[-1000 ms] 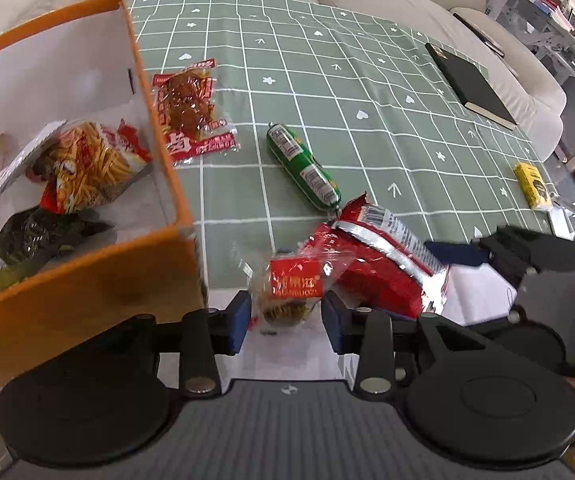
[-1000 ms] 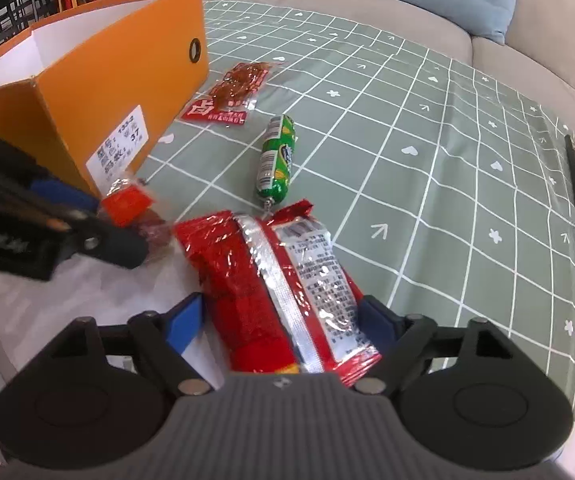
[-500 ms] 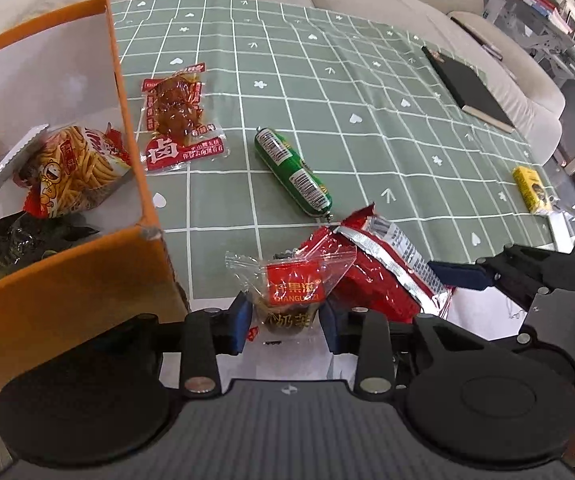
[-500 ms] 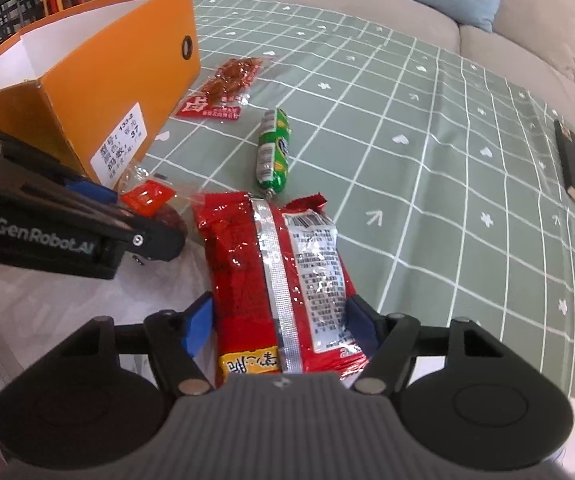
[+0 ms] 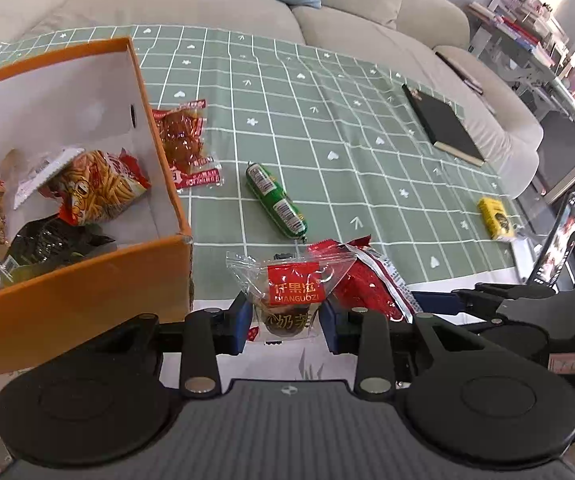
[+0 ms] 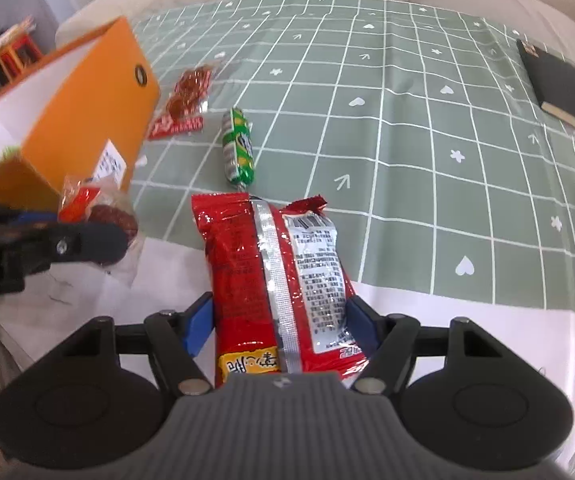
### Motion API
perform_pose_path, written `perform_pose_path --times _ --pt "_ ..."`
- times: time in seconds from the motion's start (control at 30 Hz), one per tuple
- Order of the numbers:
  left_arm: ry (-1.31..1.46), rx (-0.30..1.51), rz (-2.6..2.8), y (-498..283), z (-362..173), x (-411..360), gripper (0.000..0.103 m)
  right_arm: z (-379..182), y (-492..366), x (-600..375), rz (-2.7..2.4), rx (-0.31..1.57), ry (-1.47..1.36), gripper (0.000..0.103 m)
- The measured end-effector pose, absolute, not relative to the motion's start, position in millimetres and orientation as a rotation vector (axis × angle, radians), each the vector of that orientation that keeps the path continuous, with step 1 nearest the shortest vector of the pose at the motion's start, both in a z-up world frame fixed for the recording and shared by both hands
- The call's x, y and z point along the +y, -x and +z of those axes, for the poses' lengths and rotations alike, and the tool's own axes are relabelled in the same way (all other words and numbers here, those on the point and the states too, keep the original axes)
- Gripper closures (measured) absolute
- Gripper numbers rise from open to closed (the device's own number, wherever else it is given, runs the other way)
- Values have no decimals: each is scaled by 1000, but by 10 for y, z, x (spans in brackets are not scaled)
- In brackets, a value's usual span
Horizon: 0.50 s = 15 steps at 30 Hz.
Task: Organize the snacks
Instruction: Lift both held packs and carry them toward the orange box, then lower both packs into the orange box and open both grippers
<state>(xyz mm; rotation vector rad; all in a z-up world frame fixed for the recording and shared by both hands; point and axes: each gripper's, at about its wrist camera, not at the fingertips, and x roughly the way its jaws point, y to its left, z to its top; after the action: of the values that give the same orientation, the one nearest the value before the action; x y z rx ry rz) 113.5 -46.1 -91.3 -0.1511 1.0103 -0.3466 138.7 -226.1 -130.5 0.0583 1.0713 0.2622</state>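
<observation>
**Both claws loaded; box to the left**

Left gripper (image 5: 285,322) pinched the small clear packet (image 5: 291,292); right gripper (image 6: 279,322) pinched the long red bag (image 6: 277,276), its long axis running along the fingers. The orange box (image 5: 87,280) lay just left of the left claw, the nearer one. Since the earlier frame both jaws had closed onto their packets and lifted them. Green sausage (image 5: 276,201) and red meat pack (image 5: 185,142) remained on the cloth.
</observation>
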Motion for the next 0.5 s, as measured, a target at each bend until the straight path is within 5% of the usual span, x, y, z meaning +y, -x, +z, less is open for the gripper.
perform_pose_path --times 0.5 --pt "215 881 -369 -1039 -452 -283 63 -721 -1390 -2284 325 895 -383 36"
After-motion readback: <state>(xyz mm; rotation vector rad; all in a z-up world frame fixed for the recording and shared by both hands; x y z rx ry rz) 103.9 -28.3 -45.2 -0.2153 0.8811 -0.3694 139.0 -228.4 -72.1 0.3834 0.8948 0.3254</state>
